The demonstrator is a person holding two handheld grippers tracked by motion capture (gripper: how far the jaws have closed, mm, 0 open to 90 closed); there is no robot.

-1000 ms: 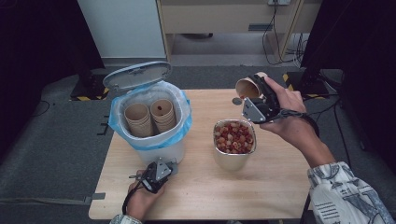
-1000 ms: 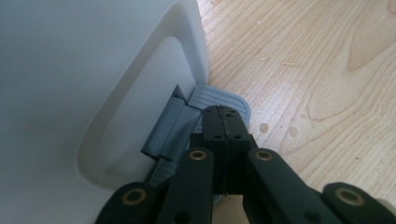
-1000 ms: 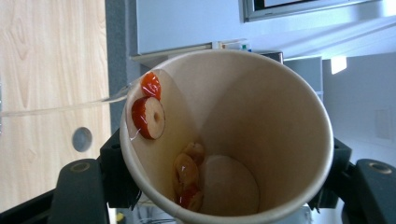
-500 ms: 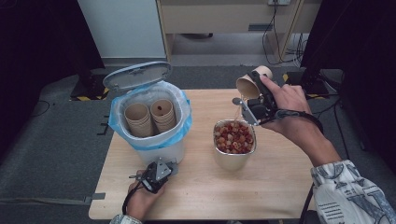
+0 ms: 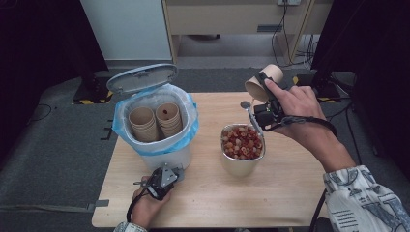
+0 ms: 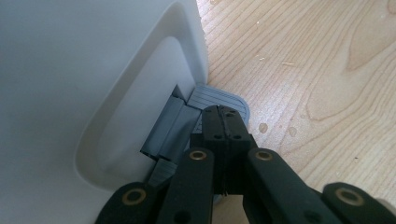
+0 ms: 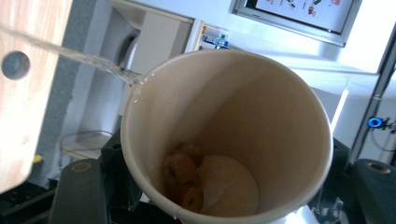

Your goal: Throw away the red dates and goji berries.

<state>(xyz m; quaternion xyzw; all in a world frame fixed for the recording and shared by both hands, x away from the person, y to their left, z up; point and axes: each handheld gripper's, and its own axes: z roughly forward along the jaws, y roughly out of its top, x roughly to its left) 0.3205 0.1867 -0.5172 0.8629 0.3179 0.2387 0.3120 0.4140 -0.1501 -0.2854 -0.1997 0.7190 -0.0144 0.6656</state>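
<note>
Right claw (image 5: 265,96) pinches tilted paper cup (image 5: 263,82) above cereal tin (image 5: 241,147); left claw (image 6: 224,122), pressed together, touches bin pedal (image 6: 219,98) on worktop (image 5: 285,188).

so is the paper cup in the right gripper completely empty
No, the right gripper view shows a few cereal rings lying at the bottom of the paper cup.

Matt paper cup (image 7: 224,140), grained wooden table (image 5: 290,188)

Lab or office workspace, wooden table (image 5: 290,193), grey carpet (image 5: 58,145), trailing cables (image 5: 285,29)
</note>
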